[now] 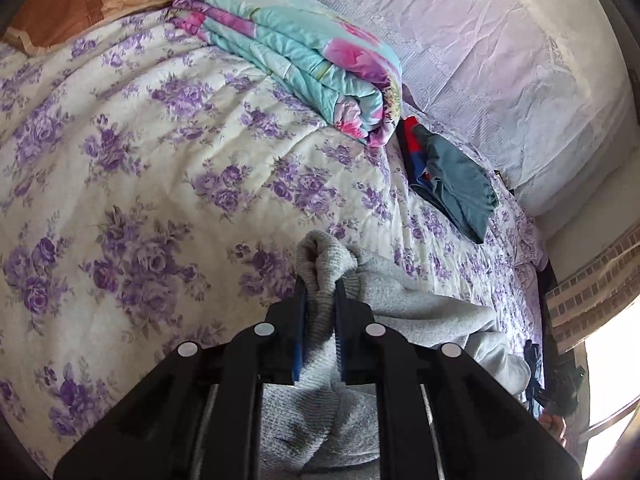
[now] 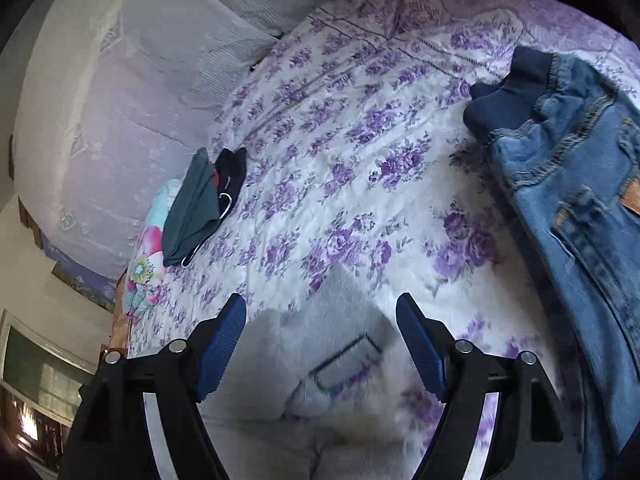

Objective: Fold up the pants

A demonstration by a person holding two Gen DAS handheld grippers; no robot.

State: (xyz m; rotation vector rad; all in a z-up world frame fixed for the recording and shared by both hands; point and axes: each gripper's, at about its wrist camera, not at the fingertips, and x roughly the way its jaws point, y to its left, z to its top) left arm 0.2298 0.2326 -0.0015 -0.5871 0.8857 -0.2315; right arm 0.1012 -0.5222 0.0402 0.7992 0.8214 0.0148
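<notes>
Left gripper point(image 1: 320, 284): jaws pinched tight on a bunched ribbed edge of the grey pants point(image 1: 420, 320), most likely a cuff or waistband; which of the two cannot be told. The fabric rises in a hump between the pads and trails away toward 4 o'clock across the floral bedspread point(image 1: 160, 168), with more of it lying under the gripper body. Beyond, at 12 o'clock, a folded quilt point(image 1: 296, 56) lies on the bed, and at 2 o'clock a small pile of dark clothes point(image 1: 456, 176), both well apart from the work. Right gripper point(image 2: 320, 320): jaws wide apart, nothing pressed between the pads; pale cloth point(image 2: 320, 360) lies below and between them, blurred, with a sewn label point(image 2: 344, 364) showing, judged to be the same pants seen from inside. Jeans point(image 2: 568, 184) lie at 2 o'clock, apart from it. Assessment: the fold is in its gripping stage; one end is secured, the other is not yet taken. The next move calls for the right gripper to close on the matching edge of the cloth beneath it, level with the left hold, so both can lift and carry the fabric over evenly. Risk: an uneven second grip would skew the fold.
</notes>
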